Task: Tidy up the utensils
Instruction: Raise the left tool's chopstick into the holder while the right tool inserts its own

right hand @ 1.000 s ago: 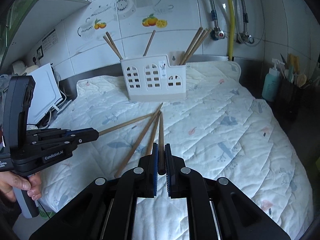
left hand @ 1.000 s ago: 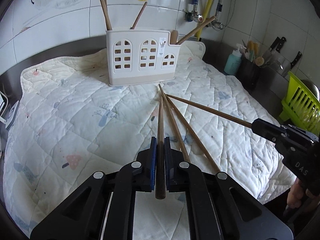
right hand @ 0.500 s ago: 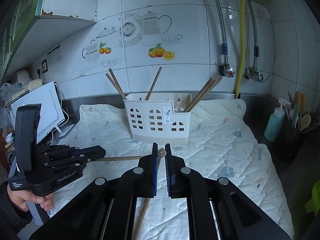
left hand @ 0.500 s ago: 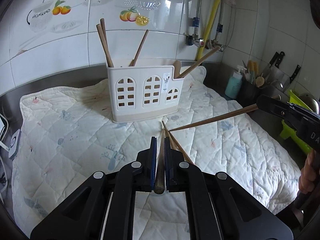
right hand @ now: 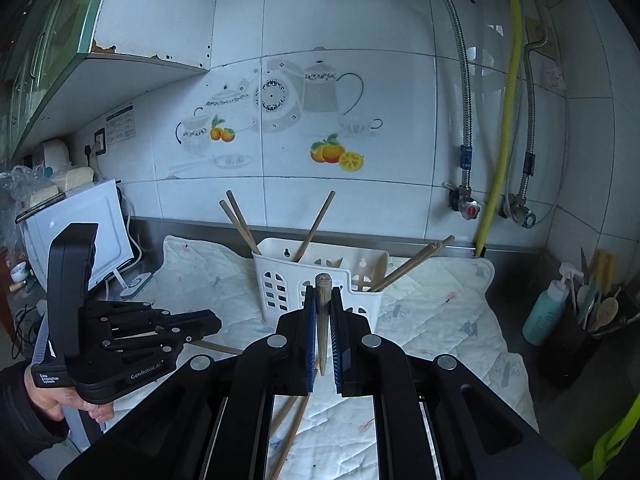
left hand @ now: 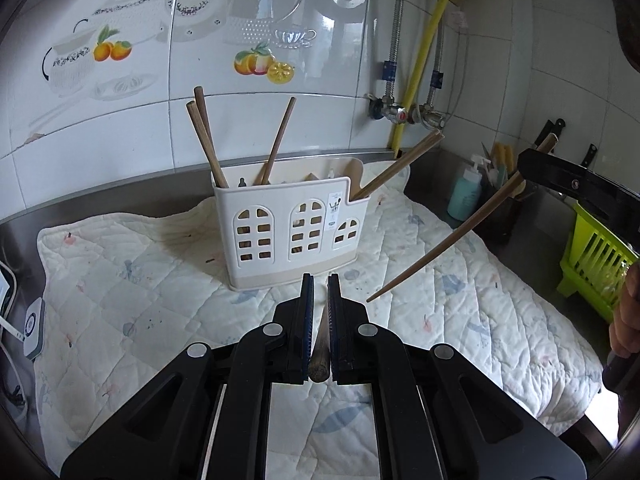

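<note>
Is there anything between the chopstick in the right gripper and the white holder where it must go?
Nothing visible blocks it. The right gripper holds its chopstick in the air above the quilted mat, with open space toward the white holder; chopsticks already stand inside.

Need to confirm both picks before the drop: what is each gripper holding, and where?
Each holds one chopstick near its thick end: left gripper on chopstick; right gripper on chopstick.

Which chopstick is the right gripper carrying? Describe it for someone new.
Start at the white utensil caddy on the quilted mat. To its right, one chopstick slants in mid-air, clamped in the right gripper. Unlike those standing in the caddy, its thin tip points down at the mat.
</note>
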The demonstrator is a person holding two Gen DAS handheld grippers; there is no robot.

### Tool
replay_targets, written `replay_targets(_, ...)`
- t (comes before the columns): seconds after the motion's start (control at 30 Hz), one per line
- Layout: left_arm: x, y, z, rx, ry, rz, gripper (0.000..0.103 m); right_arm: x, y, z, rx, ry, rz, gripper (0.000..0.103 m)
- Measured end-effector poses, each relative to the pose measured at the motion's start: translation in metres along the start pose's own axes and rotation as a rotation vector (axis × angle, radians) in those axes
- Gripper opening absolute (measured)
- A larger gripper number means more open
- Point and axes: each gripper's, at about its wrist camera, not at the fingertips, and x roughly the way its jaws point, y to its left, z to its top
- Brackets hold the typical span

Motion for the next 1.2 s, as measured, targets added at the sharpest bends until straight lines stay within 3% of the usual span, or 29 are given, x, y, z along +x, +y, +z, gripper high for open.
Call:
replay_targets(0.37,-0.012,-0.003,0.011,0.023,-0.058,-0.019,0.004,-0.001,-0.001,0.002,-0.001,-0.015,0.000,0.007)
replay_targets(0.7,-0.025,-0.008,0.051,0.068,-0.111,-0.027,0.004,0.000,-0.008,0.031,-0.026,-0.048,0.004,0.007)
replay_targets(0.9,-0.037,-0.009,0.089,0.103,-0.162,-0.018,0.004,-0.001,-0.016,0.060,-0.045,-0.077,-0.005,0.007)
replay_targets(1.2,-0.063,-0.012,0.167,0.127,-0.322,0.008,0.004,0.018,-0.029,0.102,-0.031,-0.095,0.001,0.007)
